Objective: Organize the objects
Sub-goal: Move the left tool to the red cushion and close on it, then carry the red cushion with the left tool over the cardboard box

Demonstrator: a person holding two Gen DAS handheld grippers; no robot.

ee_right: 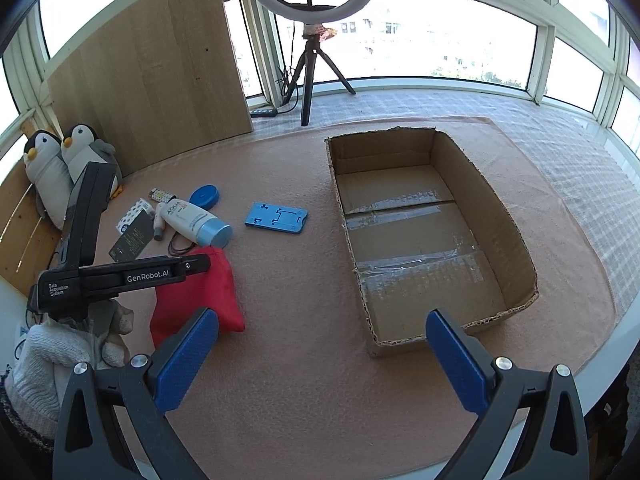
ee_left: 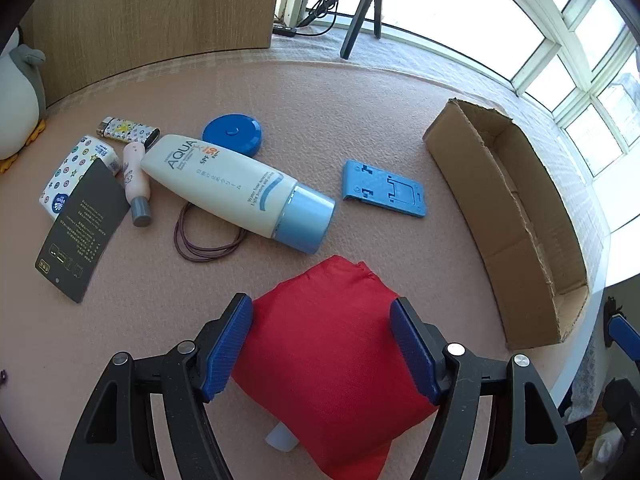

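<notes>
Red pouch: the red fabric pouch lies on the desk, at the near end of the clutter, and it's the one in play.
Left gripper: the left gripper is right over it, fingers either side, pads touching the cloth edges; they look to be pinching the pouch, though how firm the bite is I can't tell.
Under it: a small pale, translucent piece peeks out beneath the pouch, kind unclear.
Neighbours: just beyond, the sunscreen tube lies over brown hair ties; blue phone stand further right.
Cardboard box: the cardboard box sits well apart on the right, open, nothing in it that I can see.
Right gripper: the right gripper hovers near the box's front corner, fingers spread wide, nothing between them.
Risk: soft cloth could bunch and slip from a shallow grip on the lift.
Risk two: the pale piece may get dragged along or flicked off the desk.
</notes>
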